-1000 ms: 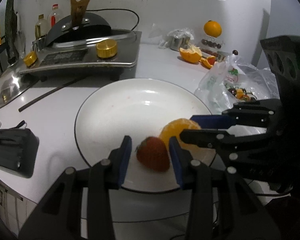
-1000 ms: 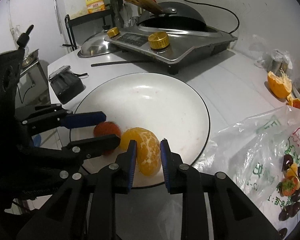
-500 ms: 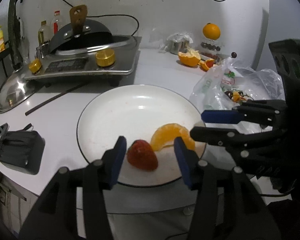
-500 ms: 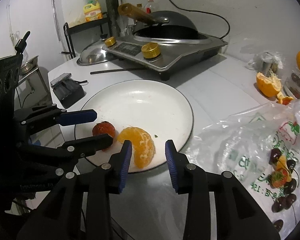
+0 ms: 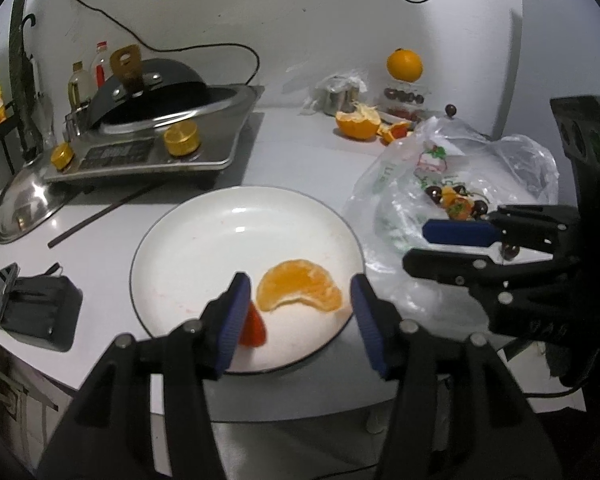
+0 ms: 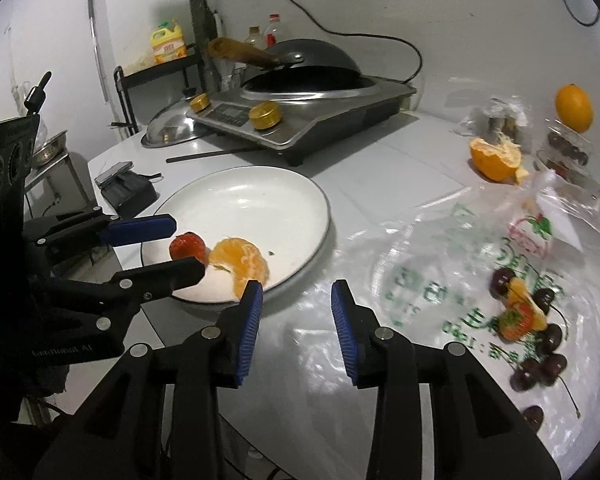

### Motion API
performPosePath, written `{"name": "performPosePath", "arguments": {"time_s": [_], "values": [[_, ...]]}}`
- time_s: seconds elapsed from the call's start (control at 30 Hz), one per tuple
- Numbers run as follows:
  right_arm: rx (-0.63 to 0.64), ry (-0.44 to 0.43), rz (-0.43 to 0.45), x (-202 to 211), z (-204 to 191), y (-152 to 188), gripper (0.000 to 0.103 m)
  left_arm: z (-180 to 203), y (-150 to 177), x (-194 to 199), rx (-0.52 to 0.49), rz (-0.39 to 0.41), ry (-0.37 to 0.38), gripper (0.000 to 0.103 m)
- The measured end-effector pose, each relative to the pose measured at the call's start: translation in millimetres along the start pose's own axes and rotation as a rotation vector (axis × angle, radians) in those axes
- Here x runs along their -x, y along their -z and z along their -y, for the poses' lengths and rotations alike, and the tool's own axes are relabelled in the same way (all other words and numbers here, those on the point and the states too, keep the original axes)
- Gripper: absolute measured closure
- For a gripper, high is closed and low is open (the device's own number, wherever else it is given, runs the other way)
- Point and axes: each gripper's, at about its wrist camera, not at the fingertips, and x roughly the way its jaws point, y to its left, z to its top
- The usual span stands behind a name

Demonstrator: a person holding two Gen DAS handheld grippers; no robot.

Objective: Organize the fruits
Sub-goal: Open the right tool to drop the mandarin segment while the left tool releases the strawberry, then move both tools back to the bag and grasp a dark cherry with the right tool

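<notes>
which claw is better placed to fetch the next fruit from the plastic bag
Probably right: the right claw is open, empty, next to the plastic bag; the left claw hangs over the plate.

A home kitchen: induction cooker (image 5: 156, 152) with a wok (image 6: 300, 70), oil bottles (image 5: 78, 84), white countertop (image 5: 300, 152).

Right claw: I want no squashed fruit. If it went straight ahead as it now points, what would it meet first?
Probably the plastic bag on the table; the right claw is open, just beside the plate. Depth is hard to judge.
</notes>
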Motion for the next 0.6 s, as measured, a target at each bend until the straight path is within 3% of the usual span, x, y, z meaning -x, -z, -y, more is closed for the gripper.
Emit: {"name": "performPosePath", "arguments": {"time_s": [0.07, 0.23, 0.6], "values": [[-0.009, 0.009, 0.009, 7, 6, 3, 0.065, 6, -2, 1, -0.004, 0.007, 0.000, 0.034], [-0.037, 0.029, 0.029, 25, 22, 13, 0.058, 22, -6, 3, -0.021, 0.013, 0.006, 0.034], [-0.084, 0.063, 0.061, 54, 50, 34, 0.058, 64, -11, 3, -0.082, 0.005, 0.018, 0.034]]}}
